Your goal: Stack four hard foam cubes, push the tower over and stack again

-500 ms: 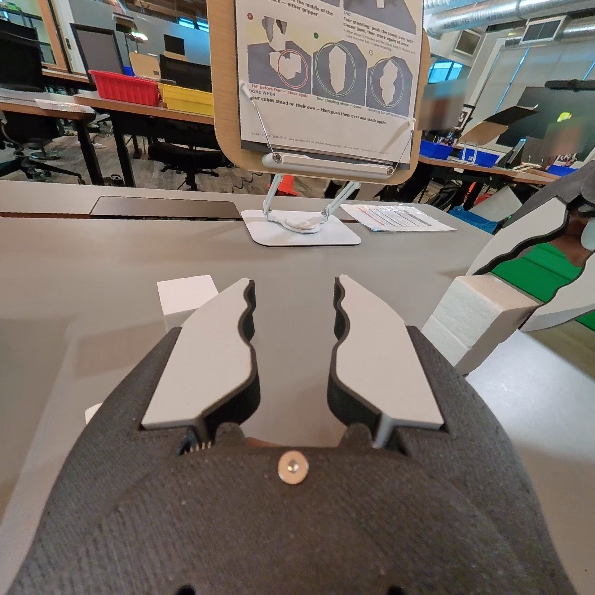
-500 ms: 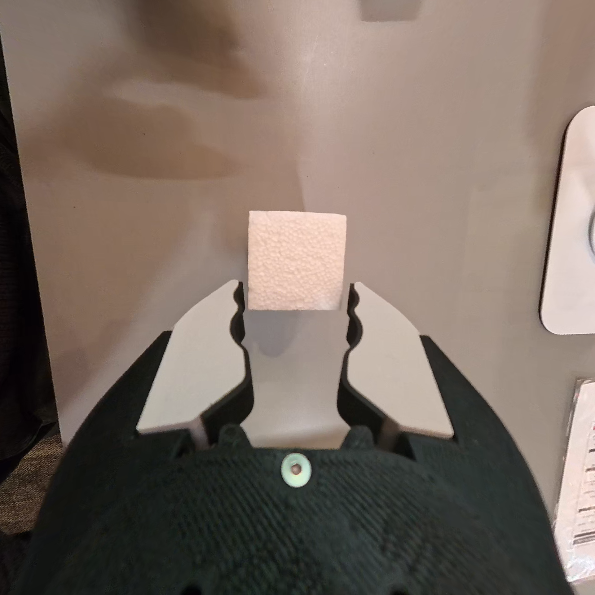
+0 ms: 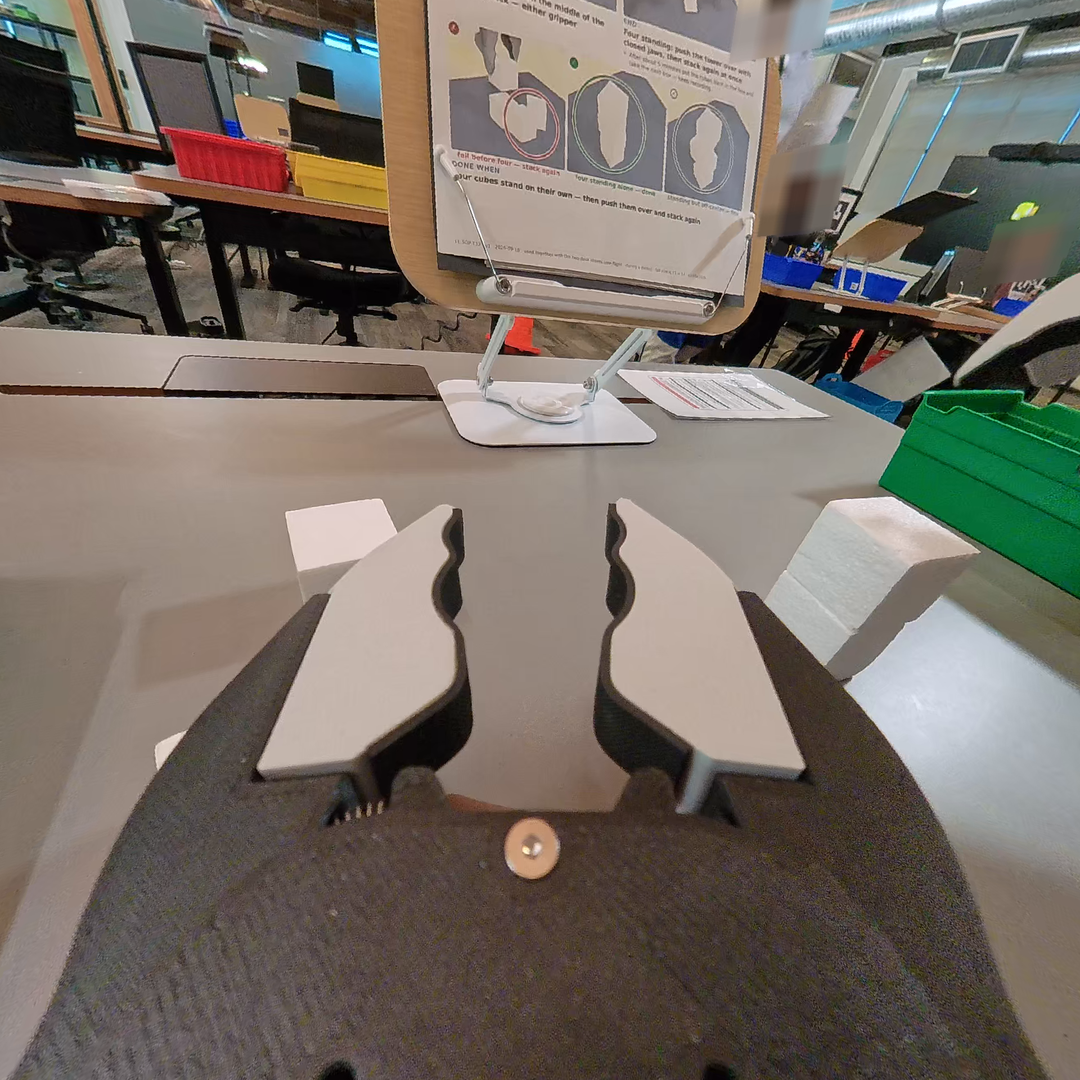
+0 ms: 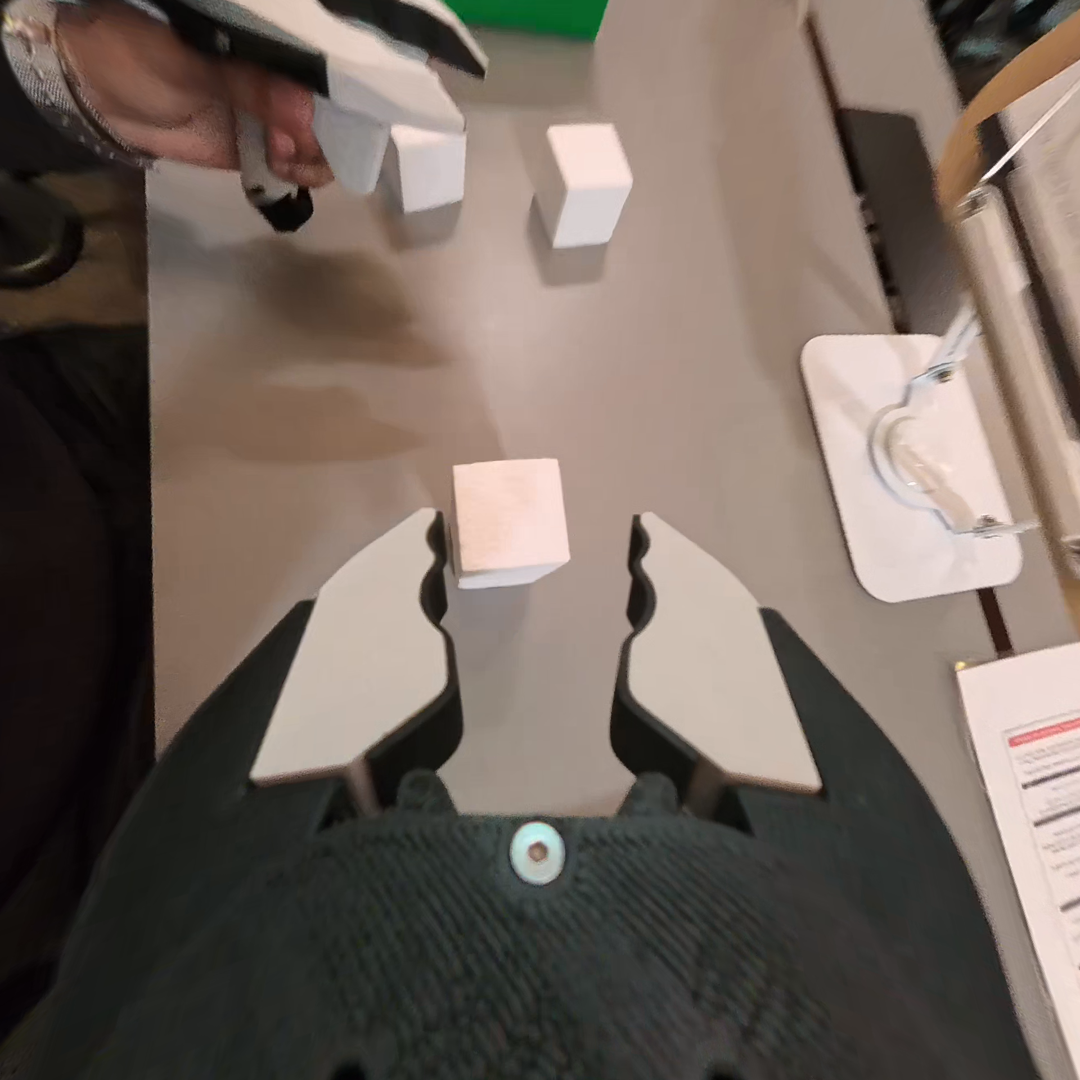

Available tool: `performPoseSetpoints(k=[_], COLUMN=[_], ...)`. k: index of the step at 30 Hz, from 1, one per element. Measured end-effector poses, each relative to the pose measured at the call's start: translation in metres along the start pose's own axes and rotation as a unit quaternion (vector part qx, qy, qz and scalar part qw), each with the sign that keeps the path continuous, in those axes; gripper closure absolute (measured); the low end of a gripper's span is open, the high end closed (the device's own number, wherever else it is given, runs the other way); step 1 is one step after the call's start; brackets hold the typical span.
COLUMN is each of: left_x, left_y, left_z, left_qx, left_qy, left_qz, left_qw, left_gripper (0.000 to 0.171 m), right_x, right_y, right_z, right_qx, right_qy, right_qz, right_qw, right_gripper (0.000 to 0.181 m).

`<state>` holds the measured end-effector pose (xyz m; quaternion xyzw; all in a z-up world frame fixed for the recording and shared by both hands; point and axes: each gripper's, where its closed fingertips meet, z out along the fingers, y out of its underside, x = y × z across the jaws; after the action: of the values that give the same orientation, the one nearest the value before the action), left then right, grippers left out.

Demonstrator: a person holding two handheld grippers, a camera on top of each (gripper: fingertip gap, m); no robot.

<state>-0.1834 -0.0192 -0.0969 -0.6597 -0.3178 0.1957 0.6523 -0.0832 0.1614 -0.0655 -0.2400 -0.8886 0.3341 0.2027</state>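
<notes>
- Overhead, the right gripper (image 4: 535, 526) hangs above a two-high stack of white hard foam cubes (image 4: 507, 520) on the grey tabletop (image 4: 672, 327), its fingers spread wider than a cube and gripping nothing.
- From the left wrist view the stack (image 3: 859, 575) shows as one cube seated squarely on another; nothing touches it, so the tower appears to stand on its own.
- Two loose white foam cubes wait on the table beyond the stack, away from the right gripper: one (image 4: 587, 184) in the clear, the other (image 4: 429, 166) just beside the left gripper (image 4: 403, 87), partly under its fingers.
- Low over the table, the left gripper has its jaws well apart and empty, with the stack off to its right and one loose cube (image 3: 336, 540) partly hidden behind its left finger (image 3: 374, 637).
- Judging from this, half the tower is built, and the left gripper sits nearest the spare cubes, handy for the third.
- Behind the stack, a white-based document stand (image 3: 549, 418) holds a printed sheet facing the worker, likely for reference.
</notes>
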Motion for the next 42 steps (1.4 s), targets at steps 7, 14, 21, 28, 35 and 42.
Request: performPoseSetpoints(k=[7,14,21,28,35,42], left_x=[0.017,0.063,0.078,0.094,0.104,0.104], left_y=[0.004,0.013,0.014,0.016,0.031,0.032], left_z=[0.009,0.029,0.051,0.057,0.007,-0.054], left_qx=[-0.012,-0.031,-0.031,-0.04,-0.063,-0.054], left_qy=[0.03,0.096,0.125,0.14,0.135,0.114], left_qz=[0.006,0.059,0.057,0.039,0.034,0.026], left_qw=[0.999,0.993,0.99,0.989,0.988,0.992], left_gripper=[0.126,0.131,0.131,0.128,0.126,0.126], right_x=[-0.013,-0.017,-0.001,0.01,-0.025,-0.067], right_y=[0.013,0.061,0.106,0.159,0.167,0.158], right_z=[0.001,0.007,-0.026,-0.055,-0.06,-0.069], right_qx=[0.081,0.144,0.143,0.108,0.13,0.139], right_qy=[0.163,0.24,0.272,0.269,0.226,0.238], right_qz=[0.065,0.254,0.272,0.289,0.349,0.35], right_qw=[0.981,0.926,0.912,0.912,0.9,0.895], right_gripper=[0.132,0.131,0.143,0.149,0.147,0.148])
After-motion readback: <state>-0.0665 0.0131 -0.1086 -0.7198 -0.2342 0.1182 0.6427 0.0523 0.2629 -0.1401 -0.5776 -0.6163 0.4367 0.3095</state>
